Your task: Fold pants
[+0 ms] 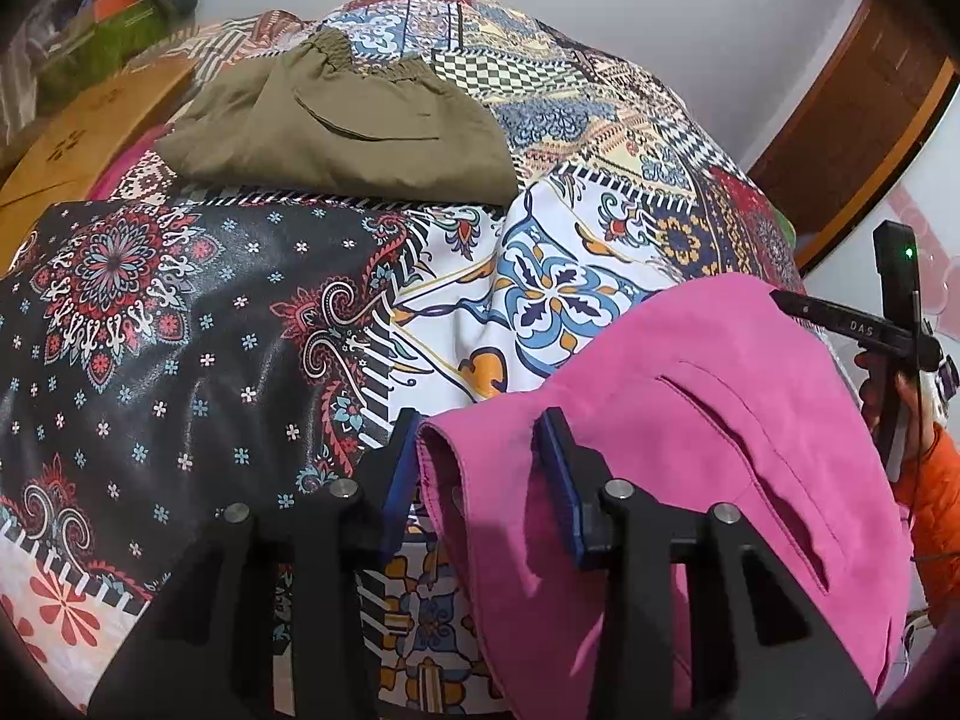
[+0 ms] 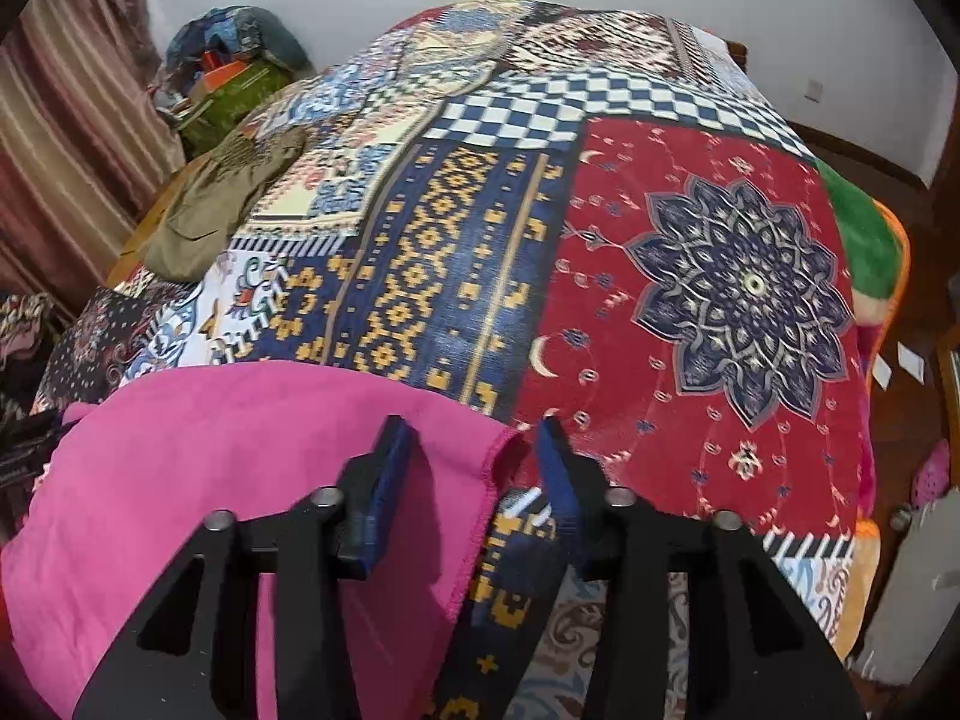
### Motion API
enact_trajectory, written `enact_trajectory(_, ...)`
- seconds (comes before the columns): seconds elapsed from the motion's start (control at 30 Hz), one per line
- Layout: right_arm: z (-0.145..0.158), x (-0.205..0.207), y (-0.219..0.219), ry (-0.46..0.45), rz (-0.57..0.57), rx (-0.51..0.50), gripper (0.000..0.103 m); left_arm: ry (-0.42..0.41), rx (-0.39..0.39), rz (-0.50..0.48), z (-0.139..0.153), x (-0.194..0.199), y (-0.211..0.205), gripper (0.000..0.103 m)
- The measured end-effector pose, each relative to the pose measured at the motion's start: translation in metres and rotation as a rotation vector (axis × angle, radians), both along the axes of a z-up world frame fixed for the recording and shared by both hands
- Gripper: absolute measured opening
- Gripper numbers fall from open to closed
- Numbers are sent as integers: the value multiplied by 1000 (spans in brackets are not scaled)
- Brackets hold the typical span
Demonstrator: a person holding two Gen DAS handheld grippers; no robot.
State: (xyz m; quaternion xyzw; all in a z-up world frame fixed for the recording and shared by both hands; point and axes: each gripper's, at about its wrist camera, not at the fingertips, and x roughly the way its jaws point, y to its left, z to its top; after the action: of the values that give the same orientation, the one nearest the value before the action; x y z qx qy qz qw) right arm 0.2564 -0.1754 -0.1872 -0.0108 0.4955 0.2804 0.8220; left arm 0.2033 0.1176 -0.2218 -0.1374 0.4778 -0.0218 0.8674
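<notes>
**Pink pants lie at the near edge, with both grippers open over their ends**

The pink pants (image 1: 690, 420) lie at the near edge of the bed, spread across the patterned quilt (image 1: 180, 330). Your left wrist view shows a slit pocket and a rolled edge, which I take for the waist end; your right wrist view shows the pink pants (image 2: 210, 480) ending in a stitched hem at the right. So their long axis runs left to right along the near edge, with the waist to the left and the hem to the right, as far as I can judge.

They look already doubled, leg over leg, though the layers are hard to tell apart. What is left, I judge, is the fold along the length, bringing one end over the other.

Your left gripper (image 1: 477, 468) stands with its jaws apart, and the rolled pink edge sits between them, unpinched. Your right gripper (image 2: 474, 480) is likewise spread wide, straddling the hem corner, and nothing is held.

Further out, a folded pair of olive pants (image 1: 336, 132) rests at the far left of the quilt, well apart from the pink pair. You can take it as one garment already done
</notes>
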Motion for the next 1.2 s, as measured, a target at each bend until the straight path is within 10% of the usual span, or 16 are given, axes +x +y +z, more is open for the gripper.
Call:
enact_trajectory(0.53,19,-11,-5,-192,-56,-76,6,-67,148,-25,22,24,-14,14)
enact_trajectory(0.73,16,-9,-6,-153,-52,-105,6,-72,171,-30,35,39,-14,17)
enact_trajectory(0.93,36,-30,-16,-137,-82,-58,30,-47,254,-13,43,21,-4,30)
enact_trajectory(1.2,86,-99,1,-162,43,46,30,-91,191,-52,86,-24,-12,30)
